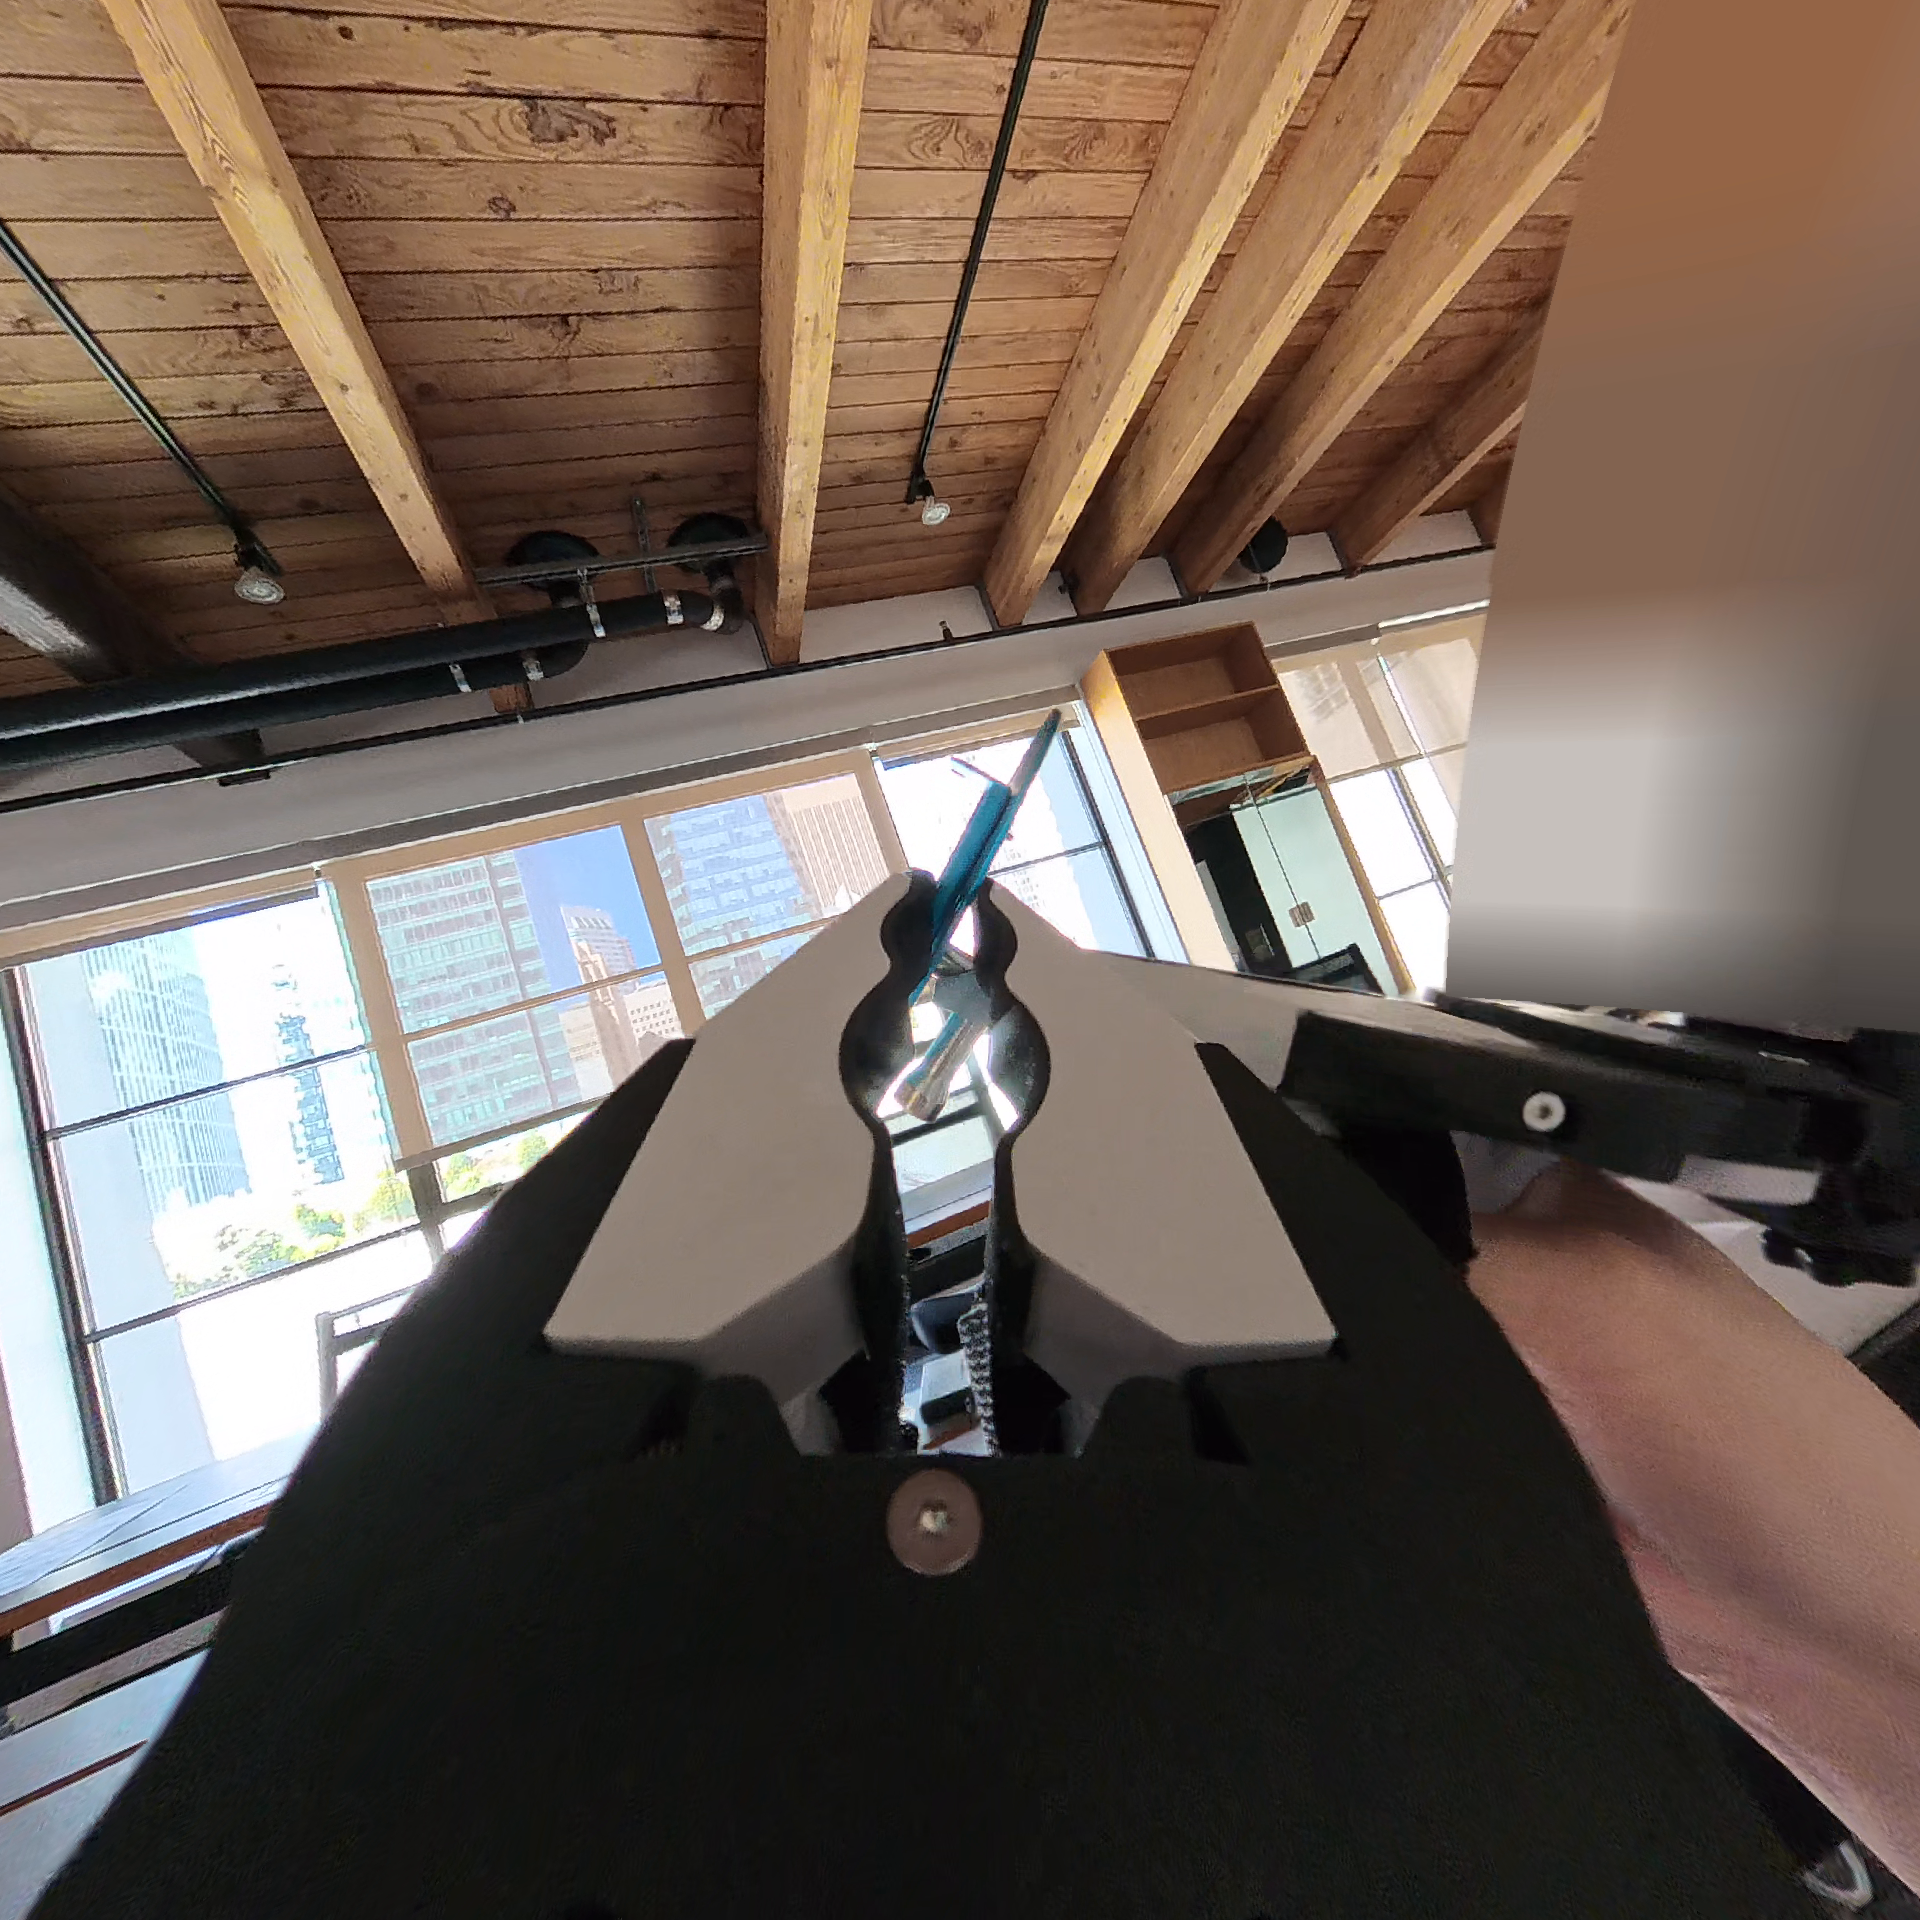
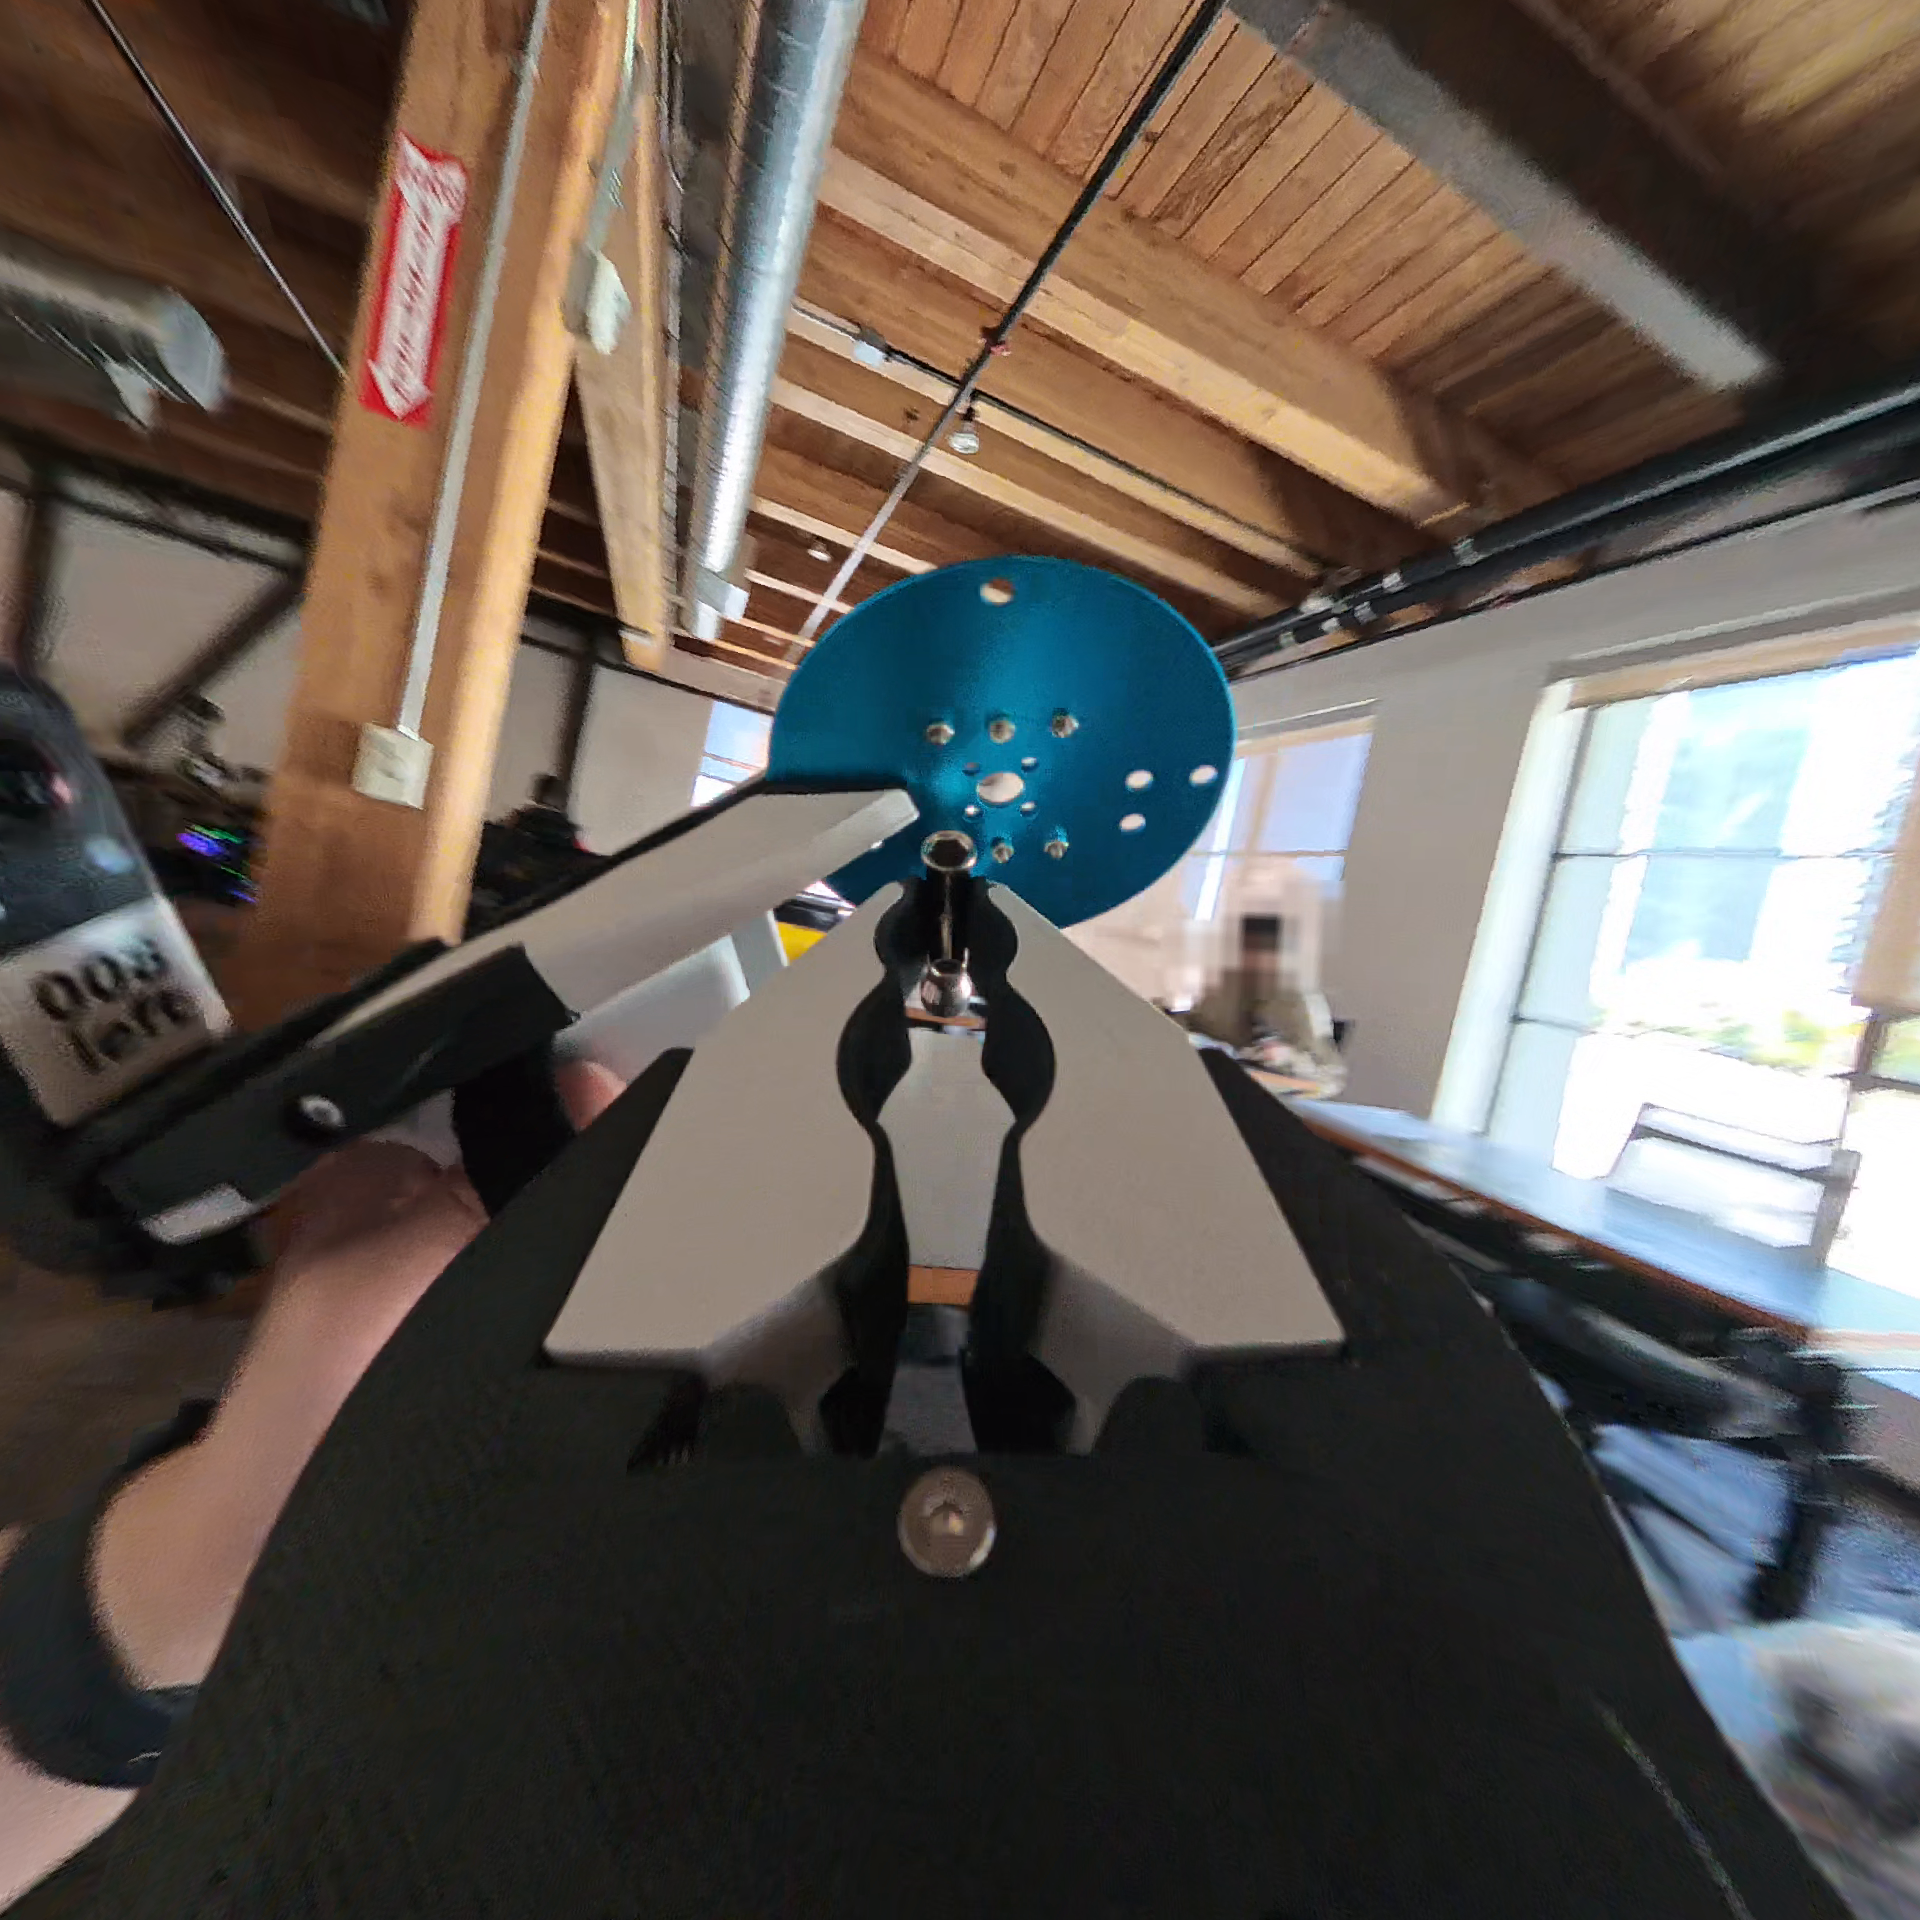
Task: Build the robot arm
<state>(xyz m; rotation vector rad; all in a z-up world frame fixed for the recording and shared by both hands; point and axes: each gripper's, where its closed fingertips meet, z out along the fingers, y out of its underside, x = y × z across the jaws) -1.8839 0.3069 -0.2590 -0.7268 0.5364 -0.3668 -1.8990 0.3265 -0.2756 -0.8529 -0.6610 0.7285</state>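
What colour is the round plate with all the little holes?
Bright blue. The round plate shows best in the right wrist view, face-on, held up before the wooden ceiling.

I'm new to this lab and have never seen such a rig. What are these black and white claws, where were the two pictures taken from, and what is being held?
They are two hand-held grippers, one in each of a person's hands, each with a camera looking along its fingers. Both point up at a wooden ceiling, so no work surface shows. In the left wrist view, the left gripper pinches a blue disc seen edge-on. In the right wrist view, the right gripper holds a silver screw against the disc's holed face.
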